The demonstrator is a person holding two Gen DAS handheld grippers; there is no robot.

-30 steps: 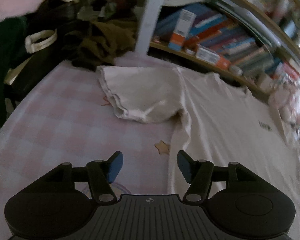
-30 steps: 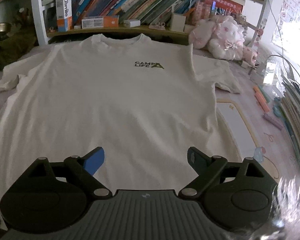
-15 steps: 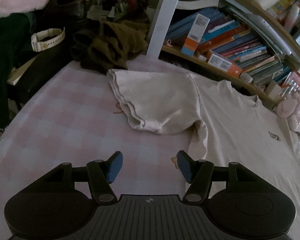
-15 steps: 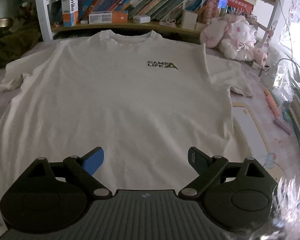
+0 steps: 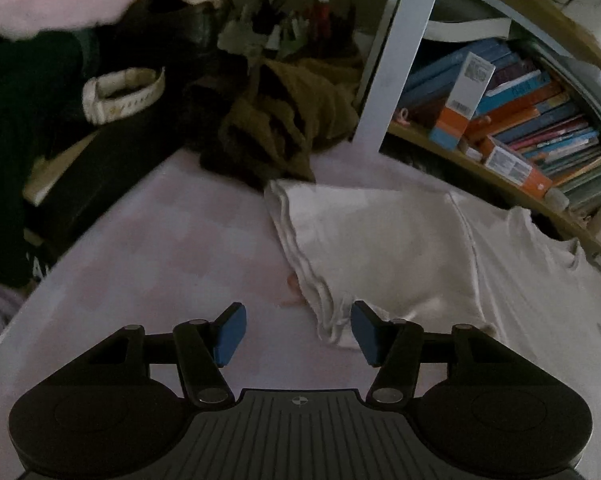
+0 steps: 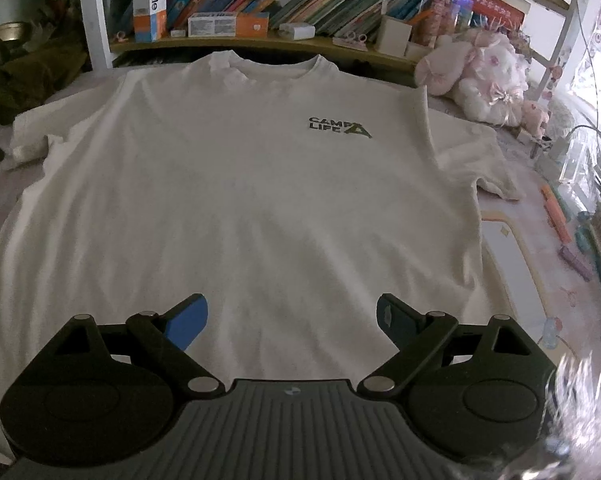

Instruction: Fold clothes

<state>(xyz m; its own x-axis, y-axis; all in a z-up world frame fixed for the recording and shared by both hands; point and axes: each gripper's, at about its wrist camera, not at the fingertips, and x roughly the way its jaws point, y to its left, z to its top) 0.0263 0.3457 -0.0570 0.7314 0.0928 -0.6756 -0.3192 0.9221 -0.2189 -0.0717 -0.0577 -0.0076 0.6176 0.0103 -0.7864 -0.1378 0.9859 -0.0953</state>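
Sleeve hem [image 5: 328, 320] of the white T-shirt [image 6: 240, 184] lies between the closing fingers of the left gripper [image 5: 298, 332]; in the dim view the pads seem not yet to press it. The shirt lies face up on the pink checked cloth [image 5: 172, 248]. The right gripper [image 6: 292, 320] hovers over the shirt's lower part, jaws wide apart and empty.

Left gripper [image 5: 298, 330]: black linkage arms, blue pads on fingertips [image 5: 229, 334], silver pivot screws, ribbed grey housing with small round emblem at centre. Right gripper [image 6: 294, 320]: same build, one pad [image 6: 188, 320] showing blue face, other finger seen dark from behind.
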